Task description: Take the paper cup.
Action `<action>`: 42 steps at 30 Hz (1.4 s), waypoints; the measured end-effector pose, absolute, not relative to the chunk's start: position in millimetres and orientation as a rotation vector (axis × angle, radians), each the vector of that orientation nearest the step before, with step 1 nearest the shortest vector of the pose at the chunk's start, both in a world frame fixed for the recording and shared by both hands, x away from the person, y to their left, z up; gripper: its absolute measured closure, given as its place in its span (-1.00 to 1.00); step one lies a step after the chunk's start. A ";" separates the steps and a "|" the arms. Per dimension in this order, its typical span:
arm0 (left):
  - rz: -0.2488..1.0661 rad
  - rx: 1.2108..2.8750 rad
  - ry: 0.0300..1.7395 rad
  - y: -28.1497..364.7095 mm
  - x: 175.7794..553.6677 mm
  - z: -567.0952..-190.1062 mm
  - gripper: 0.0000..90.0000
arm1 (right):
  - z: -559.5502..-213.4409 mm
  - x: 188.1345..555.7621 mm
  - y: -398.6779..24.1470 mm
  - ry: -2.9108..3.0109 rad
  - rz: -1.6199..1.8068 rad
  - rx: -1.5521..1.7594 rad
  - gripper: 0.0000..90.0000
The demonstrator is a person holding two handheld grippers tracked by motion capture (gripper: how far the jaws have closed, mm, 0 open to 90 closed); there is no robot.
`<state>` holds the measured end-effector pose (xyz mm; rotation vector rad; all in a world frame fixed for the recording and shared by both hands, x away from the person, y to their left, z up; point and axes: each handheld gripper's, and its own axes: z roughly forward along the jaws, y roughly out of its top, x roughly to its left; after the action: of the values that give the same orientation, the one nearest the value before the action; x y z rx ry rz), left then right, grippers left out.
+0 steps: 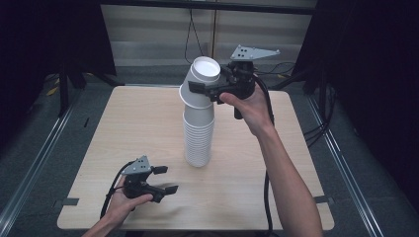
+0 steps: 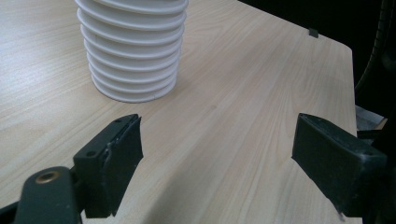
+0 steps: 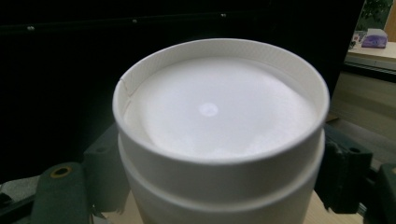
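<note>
Here: top cup (image 1: pixel 201 81) tilted, clamped between right tongs (image 1: pixel 197 90).

White top cup (image 1: pixel 201 81) tilted atop stack (image 1: pixel 198 138)

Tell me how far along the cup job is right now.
Nothing looks finished yet: no cup stands apart from the stack on the table. In hand: the right gripper is clamped on the tilted top cup, which sits upside down at the stack's top. The left gripper waits open and holds nothing. Left: lifting it clear.

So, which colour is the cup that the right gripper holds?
White all over. The top cup shows best in the right gripper view, between the right gripper jaws.
</note>
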<state>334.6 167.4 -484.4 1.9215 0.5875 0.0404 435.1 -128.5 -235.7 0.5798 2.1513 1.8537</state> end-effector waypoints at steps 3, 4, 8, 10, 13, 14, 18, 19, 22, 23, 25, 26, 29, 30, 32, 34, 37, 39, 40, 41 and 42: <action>0.041 1.921 0.588 167.5 334.6 -484.3 -0.65 | -233.3 434.3 -129.4 2.140 1.868 0.576 -0.54; 0.041 1.922 0.589 167.6 334.7 -484.3 -0.65 | -232.9 434.1 -129.5 2.138 1.869 0.575 -0.54; 0.041 1.922 0.588 167.4 334.7 -484.4 -0.65 | -231.8 434.2 -130.2 2.134 1.889 0.574 -0.54; 0.038 1.922 0.590 167.1 334.7 -484.6 -0.65 | -231.2 433.8 -130.8 2.119 1.898 0.580 -0.54; 0.035 1.921 0.591 167.1 334.8 -484.8 -0.65 | -229.4 433.2 -132.6 2.093 1.915 0.590 -0.54; 0.037 1.921 0.592 167.3 334.8 -484.8 -0.65 | -228.5 433.0 -133.8 2.082 1.926 0.590 -0.54; 0.038 1.921 0.594 167.5 334.8 -484.8 -0.65 | -225.0 430.7 -140.3 2.025 1.980 0.592 -0.54; 0.037 1.920 0.594 167.3 334.6 -484.8 -0.65 | -224.2 429.7 -142.2 2.011 1.987 0.599 -0.54; 0.037 1.920 0.593 167.0 334.5 -484.8 -0.65 | -223.1 426.8 -145.7 1.974 2.014 0.608 -0.54; 0.035 1.924 0.592 166.8 334.8 -485.1 -0.65 | -222.2 423.2 -148.8 1.950 2.046 0.603 -0.54; 0.034 1.924 0.593 166.8 334.9 -485.2 -0.65 | -220.7 420.2 -151.8 1.930 2.043 0.603 -0.54; 0.035 1.923 0.593 166.8 334.9 -485.1 -0.65 | -220.1 419.1 -153.7 1.929 2.046 0.602 -0.54; 0.035 1.922 0.593 167.0 335.1 -485.0 -0.65 | -219.8 415.7 -159.2 1.923 2.039 0.605 -0.54; 0.035 1.922 0.593 167.0 335.1 -485.0 -0.65 | -219.8 415.7 -159.2 1.923 2.039 0.605 -0.54; 0.035 1.922 0.594 167.0 335.1 -485.0 -0.65 | -221.7 412.4 -164.4 1.910 2.042 0.614 -0.54; 0.035 1.922 0.593 167.0 335.0 -484.8 -0.65 | -223.9 410.0 -167.7 1.908 2.047 0.620 -0.54; 0.034 1.922 0.593 167.1 335.1 -484.8 -0.65 | -226.5 406.8 -172.2 1.907 2.042 0.625 -0.54; 0.027 1.922 0.595 167.1 335.3 -485.0 -0.65 | -227.5 404.9 -175.7 1.910 2.047 0.631 -0.54; 0.026 1.921 0.595 167.0 335.3 -484.9 -0.65 | -228.0 403.9 -177.6 1.910 2.050 0.634 -0.54; 0.026 1.921 0.595 167.0 335.3 -484.9 -0.65 | -228.0 403.9 -177.6 1.910 2.050 0.634 -0.54; 0.027 1.921 0.595 166.9 335.2 -485.0 -0.65 | -228.9 400.8 -181.1 1.905 2.049 0.640 -0.54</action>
<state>335.2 166.9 -485.0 1.9210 0.5946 0.0274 400.8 -181.1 -228.9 0.6397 1.9046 2.0487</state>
